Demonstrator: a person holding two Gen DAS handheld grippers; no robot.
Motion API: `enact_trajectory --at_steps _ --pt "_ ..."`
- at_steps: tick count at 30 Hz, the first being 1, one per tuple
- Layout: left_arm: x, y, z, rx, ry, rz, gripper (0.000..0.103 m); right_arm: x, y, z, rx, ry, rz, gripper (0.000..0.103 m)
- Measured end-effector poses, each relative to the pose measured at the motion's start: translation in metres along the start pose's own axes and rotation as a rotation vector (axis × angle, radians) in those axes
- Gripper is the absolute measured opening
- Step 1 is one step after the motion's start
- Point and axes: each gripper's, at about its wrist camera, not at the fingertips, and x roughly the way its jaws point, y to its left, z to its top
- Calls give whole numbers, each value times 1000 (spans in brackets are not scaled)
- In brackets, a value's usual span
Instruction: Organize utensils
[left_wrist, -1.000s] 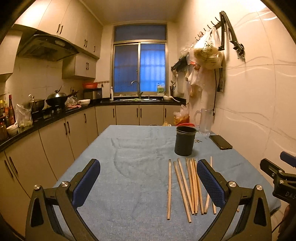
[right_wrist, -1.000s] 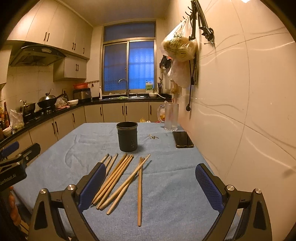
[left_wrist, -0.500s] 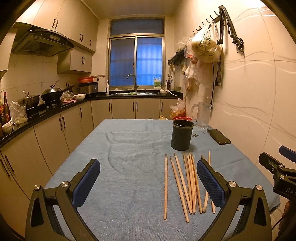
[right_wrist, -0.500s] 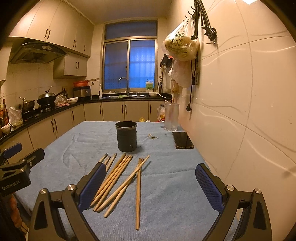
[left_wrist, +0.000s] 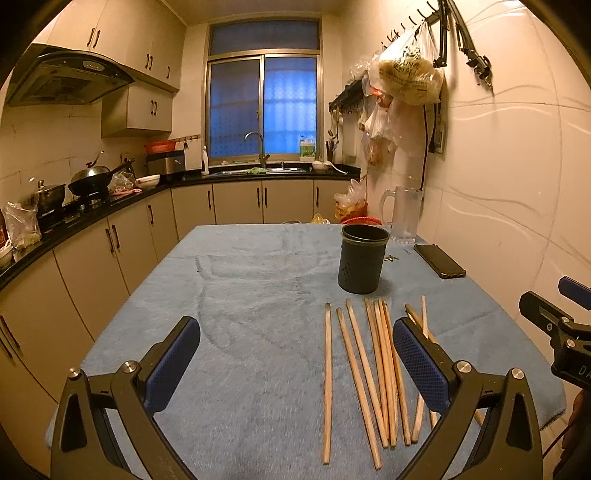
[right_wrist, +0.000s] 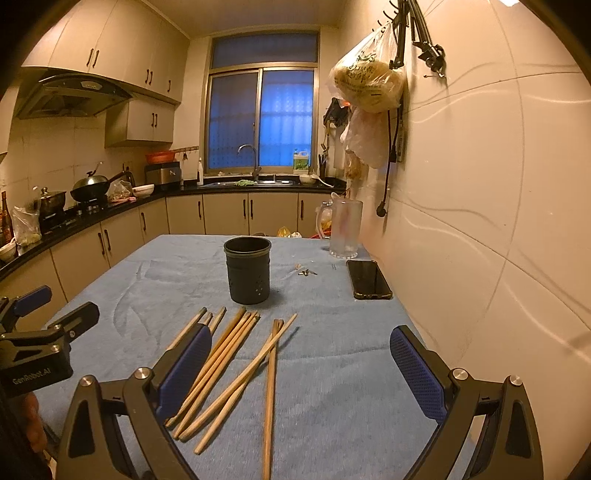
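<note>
Hovering over the near edge of the table, we hold both tools above the blue cloth with nothing in either one. Our left gripper is spread wide, its blue pads framing bare cloth and the left part of the chopsticks, which lie loose and flat in a rough fan. Our right gripper is equally wide and empty; from its view the chopsticks run from just in front of the holder back toward us, two of them crossing near the middle.

The dark utensil holder stands upright just beyond the sticks' far tips, its mouth empty as far as we can see. That placement makes sense to us: the sticks point roughly at it, so each can be lifted and tipped in with little turning. We judge the sorting has not begun, since every stick lies on the cloth.

We keep the jaws wide because a thin stick on soft cloth needs room on both sides before the pads pinch it. The lone stick on the left looks easiest to take; the bunched ones may come up together. A phone and a glass pitcher sit to the right by the wall, well clear of the holder, with some small bits between that we cannot identify.
</note>
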Motion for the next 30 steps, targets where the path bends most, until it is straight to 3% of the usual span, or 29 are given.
enact_trajectory --at_steps 15,24,30 --pt "56 -5 13 62 103 23 103 66 -18 18 -2 125 2 98" --pt "109 15 33 -23 254 -72 101 124 -41 18 130 304 117 87" --pt "159 7 33 -3 384 -96 79 159 -47 11 209 399 184 70"
